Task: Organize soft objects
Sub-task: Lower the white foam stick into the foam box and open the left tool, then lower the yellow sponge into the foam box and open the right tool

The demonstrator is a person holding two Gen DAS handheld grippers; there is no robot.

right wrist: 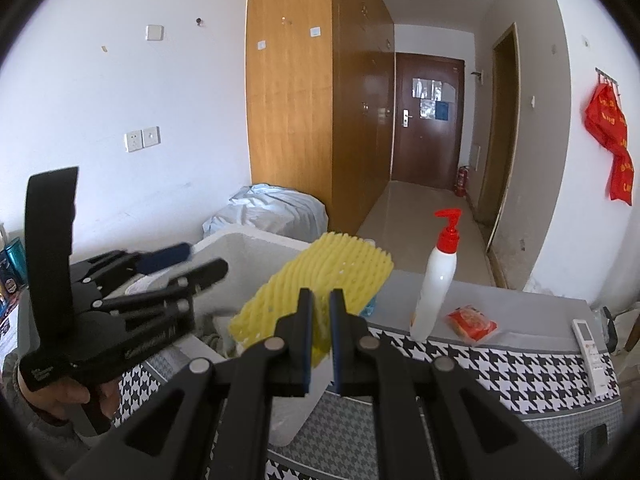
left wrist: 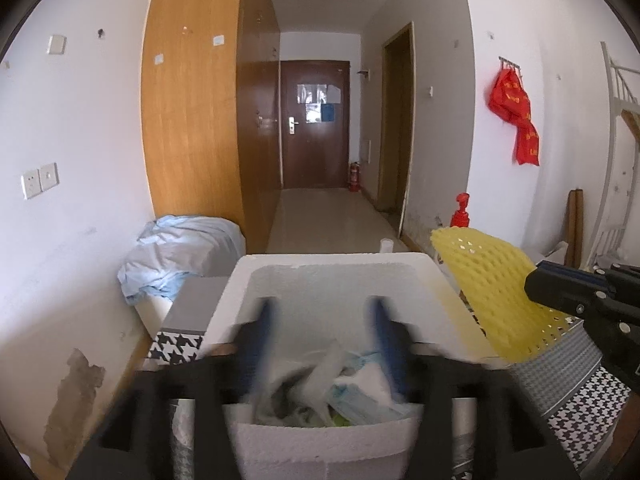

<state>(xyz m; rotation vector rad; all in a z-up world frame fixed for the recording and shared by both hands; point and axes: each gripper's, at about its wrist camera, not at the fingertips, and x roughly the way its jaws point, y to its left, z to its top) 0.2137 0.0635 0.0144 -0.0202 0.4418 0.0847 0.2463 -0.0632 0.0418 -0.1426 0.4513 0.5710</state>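
The right gripper, jaws clamped on the yellow foam net sleeve, carries it toward the white foam box; the left gripper hovers wide open, empty, over the box.

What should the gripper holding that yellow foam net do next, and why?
Probably carry it a little left and lower it over the white foam box. The right gripper is shut on the yellow foam net, held beside the box, where soft wrappings already lie; the open left gripper hovers over them.
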